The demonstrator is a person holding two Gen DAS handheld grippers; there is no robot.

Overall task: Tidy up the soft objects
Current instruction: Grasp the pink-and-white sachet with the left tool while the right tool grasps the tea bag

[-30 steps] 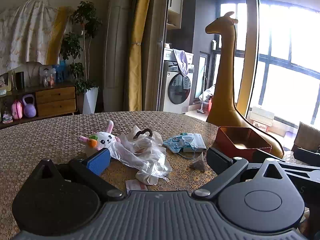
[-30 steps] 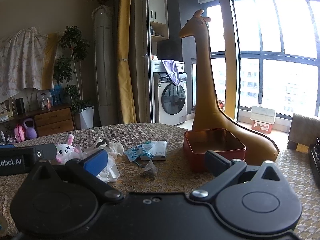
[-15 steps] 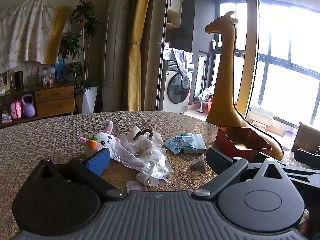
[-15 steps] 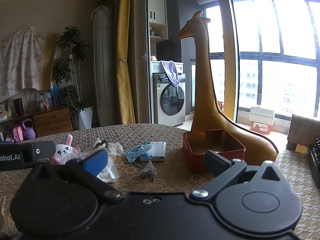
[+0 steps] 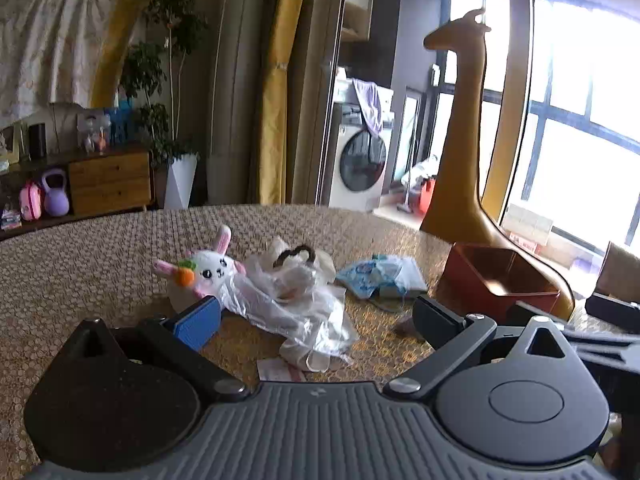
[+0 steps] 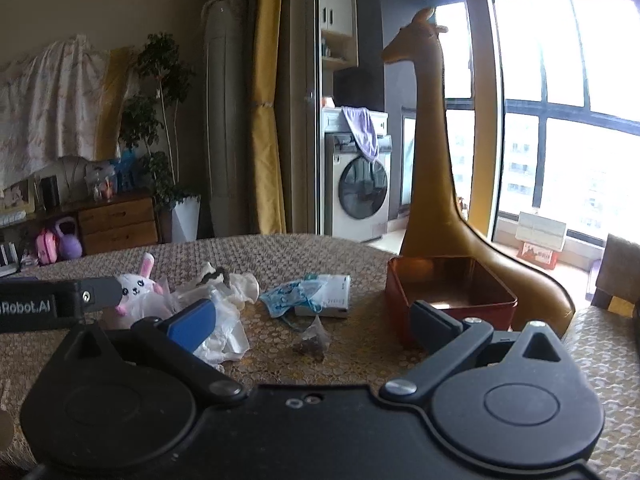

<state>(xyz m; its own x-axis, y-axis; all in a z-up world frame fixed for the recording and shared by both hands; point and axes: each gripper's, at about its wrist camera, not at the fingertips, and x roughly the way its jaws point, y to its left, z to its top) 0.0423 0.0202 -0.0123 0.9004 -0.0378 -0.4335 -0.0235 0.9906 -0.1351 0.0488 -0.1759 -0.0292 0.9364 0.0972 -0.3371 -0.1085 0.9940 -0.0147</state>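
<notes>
- Reference landmark: the red tin (image 6: pixel 450 296), an open square box standing on the patterned table (image 5: pixel 80 264) in front of the giraffe figure (image 6: pixel 434 152).
- Your left gripper (image 5: pixel 316 316) hovers above the table with its jaws spread wide and nothing between them.
- Your right gripper (image 6: pixel 312 320) is likewise released, jaws wide apart and empty; its right finger (image 6: pixel 434 322) overlaps the near wall of the red tin in its own view.
- The plush bunny (image 5: pixel 204 272) lies farthest to the left of the red tin, well apart from it.
- The crumpled clear plastic bag (image 5: pixel 288 300) lies against the bunny, on the side toward the red tin, with white cloth (image 6: pixel 240 286) bunched at it.
- The blue face mask (image 6: pixel 294 296) lies on a white packet (image 6: pixel 334 296), just left of the red tin.
- A small tea-bag pouch (image 6: pixel 312 340) rests on the table nearer to you than the mask, left of the red tin.
- The red tin holds no soft object.
</notes>
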